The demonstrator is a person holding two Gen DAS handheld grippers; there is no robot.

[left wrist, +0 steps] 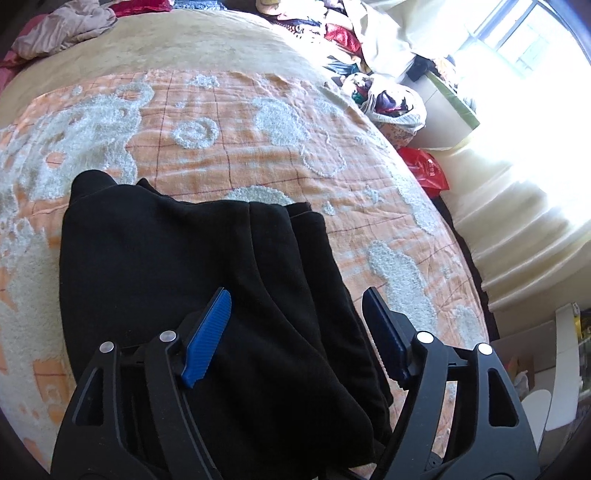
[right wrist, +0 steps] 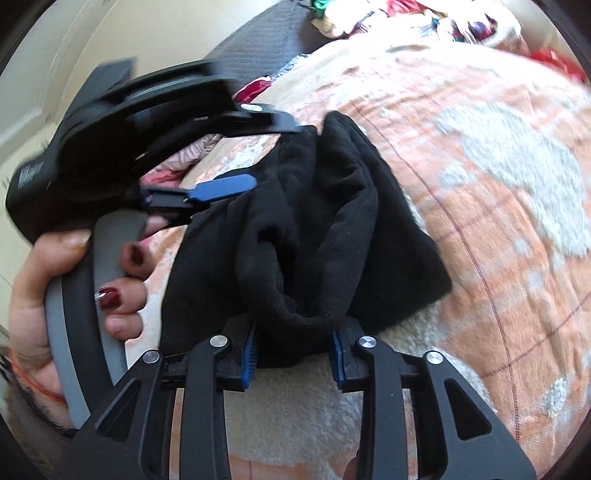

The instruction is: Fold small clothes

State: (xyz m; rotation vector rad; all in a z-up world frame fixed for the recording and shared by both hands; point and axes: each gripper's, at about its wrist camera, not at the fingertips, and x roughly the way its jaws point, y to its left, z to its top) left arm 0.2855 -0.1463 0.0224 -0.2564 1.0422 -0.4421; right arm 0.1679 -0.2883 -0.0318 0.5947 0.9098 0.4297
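Right gripper (right wrist: 293,356): clenched on near bunched edge of black garment (right wrist: 314,236).
Left gripper (left wrist: 295,332): released, above garment's left side.
Garment: stretches away from right fingers.

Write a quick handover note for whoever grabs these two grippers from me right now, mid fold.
Left gripper: jaws wide open above the black garment, gripping nothing.
Right gripper: jaws clamping a bunched edge of the same garment.
Garment lies on the orange patterned blanket, partly folded over, still lumpy.
Left to do: flatten it, finish the fold, release. More clothes are piled at the far edge of the bed.
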